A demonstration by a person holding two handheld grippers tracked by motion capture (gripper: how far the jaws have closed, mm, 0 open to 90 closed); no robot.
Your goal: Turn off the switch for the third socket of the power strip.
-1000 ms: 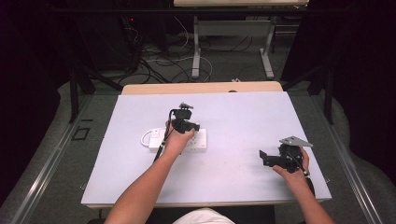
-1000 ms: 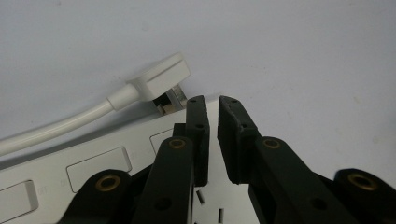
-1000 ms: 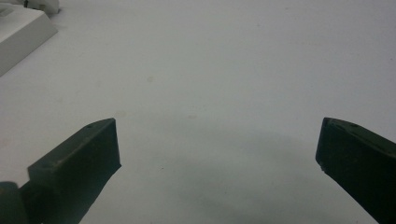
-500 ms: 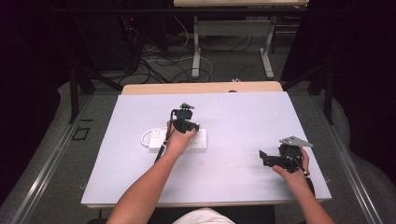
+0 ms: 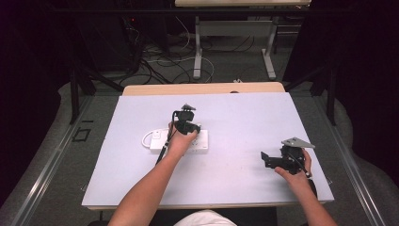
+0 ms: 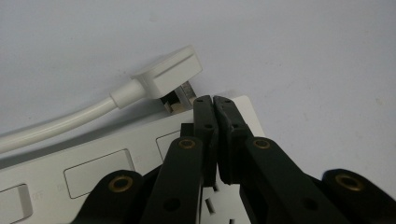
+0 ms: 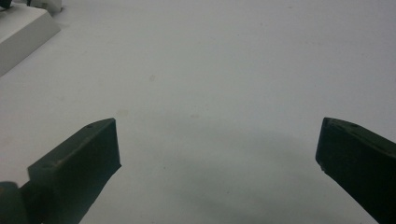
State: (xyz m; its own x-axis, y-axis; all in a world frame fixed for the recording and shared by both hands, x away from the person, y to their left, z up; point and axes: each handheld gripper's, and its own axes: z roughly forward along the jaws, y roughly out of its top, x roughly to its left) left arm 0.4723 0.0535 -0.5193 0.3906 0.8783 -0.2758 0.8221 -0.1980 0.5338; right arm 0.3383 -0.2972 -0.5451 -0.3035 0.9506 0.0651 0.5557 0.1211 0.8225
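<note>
A white power strip (image 5: 203,142) lies flat at the table's centre left, its rocker switches and sockets facing up (image 6: 93,172). Its white angled plug (image 6: 168,74) rests on the table just past the strip's end, metal prongs toward the strip, with the cord (image 6: 56,123) trailing away. My left gripper (image 5: 188,126) points down onto the strip; its jaws are shut (image 6: 213,100), tips touching over the strip's end, nothing visible between them. My right gripper (image 5: 264,160) rests low at the table's right, jaws open (image 7: 217,149) over bare surface, a corner of the strip (image 7: 23,32) far off.
The pale table top (image 5: 244,117) has a wooden edge at the back. The cord makes a small loop (image 5: 147,139) left of the strip. Table legs and floor cables (image 5: 197,61) lie beyond the far edge in the dark.
</note>
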